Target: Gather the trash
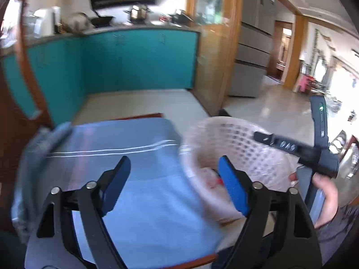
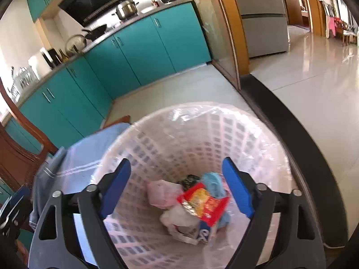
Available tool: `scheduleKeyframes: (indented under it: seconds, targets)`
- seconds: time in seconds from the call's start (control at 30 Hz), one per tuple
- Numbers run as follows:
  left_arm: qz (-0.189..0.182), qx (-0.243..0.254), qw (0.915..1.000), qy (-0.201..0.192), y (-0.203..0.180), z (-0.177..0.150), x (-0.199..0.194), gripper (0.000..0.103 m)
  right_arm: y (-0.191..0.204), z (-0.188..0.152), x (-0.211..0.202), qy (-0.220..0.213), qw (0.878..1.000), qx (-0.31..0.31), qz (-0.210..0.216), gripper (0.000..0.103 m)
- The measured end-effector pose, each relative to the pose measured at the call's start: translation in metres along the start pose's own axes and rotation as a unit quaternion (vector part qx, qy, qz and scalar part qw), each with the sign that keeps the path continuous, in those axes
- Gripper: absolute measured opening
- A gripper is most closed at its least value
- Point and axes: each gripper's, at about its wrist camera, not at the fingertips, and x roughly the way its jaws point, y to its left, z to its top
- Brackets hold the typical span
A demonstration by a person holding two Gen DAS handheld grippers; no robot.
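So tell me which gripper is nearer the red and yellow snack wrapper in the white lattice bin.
Right. The right gripper hangs open directly over the bin, with the wrapper between its fingers in view. The left gripper is open over the blue cloth beside the bin.

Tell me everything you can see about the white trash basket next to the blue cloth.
The trash basket is a round, pale plastic bin with lattice-pattern walls, lined with a thin clear plastic bag folded over its rim. It stands upright and open, right beside the surface covered by the blue cloth. At its bottom lies a small heap of trash: a red and yellow wrapper, crumpled pinkish-white pieces, something light blue and a dark bit. The right gripper hangs open above its mouth, holding nothing.
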Motion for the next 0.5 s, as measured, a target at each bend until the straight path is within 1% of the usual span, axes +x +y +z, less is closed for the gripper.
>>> scheduleKeyframes:
  seconds: [0.07, 0.13, 0.23, 0.27, 0.3, 0.33, 0.4, 0.47, 0.5]
  targets:
    - [0.026, -0.011, 0.9995, -0.01, 0.02, -0.009, -0.02, 0.088, 0.003, -0.004, -0.001, -0.009, 1.0, -0.002, 0.007, 0.084]
    - [0.045, -0.02, 0.9987, -0.015, 0.038, -0.017, -0.038, 0.09, 0.009, -0.009, -0.003, -0.015, 1.0, -0.009, 0.002, 0.084]
    - [0.086, -0.027, 0.9956, -0.027, 0.062, -0.029, -0.065, 0.094, 0.02, -0.026, -0.022, -0.034, 0.999, -0.02, 0.002, 0.084]
    - [0.104, -0.028, 0.9936, -0.033, 0.071, -0.034, -0.076, 0.095, 0.026, -0.036, -0.035, -0.045, 0.999, -0.024, 0.004, 0.084]
    - [0.115, -0.03, 0.9922, -0.037, 0.077, -0.036, -0.085, 0.096, 0.033, -0.043, -0.048, -0.056, 0.998, -0.031, 0.005, 0.087]
    - [0.128, -0.032, 0.9903, -0.043, 0.084, -0.038, -0.094, 0.096, 0.042, -0.054, -0.066, -0.073, 0.997, -0.04, 0.006, 0.094]
    - [0.151, -0.039, 0.9861, -0.057, 0.094, -0.043, -0.114, 0.099, 0.059, -0.069, -0.094, -0.099, 0.993, -0.065, 0.002, 0.1]
    - [0.162, -0.045, 0.9833, -0.071, 0.1, -0.049, -0.131, 0.099, 0.076, -0.081, -0.118, -0.118, 0.988, -0.098, 0.0, 0.1]
    - [0.165, -0.046, 0.9822, -0.078, 0.102, -0.052, -0.141, 0.099, 0.086, -0.086, -0.131, -0.126, 0.985, -0.116, -0.007, 0.1]
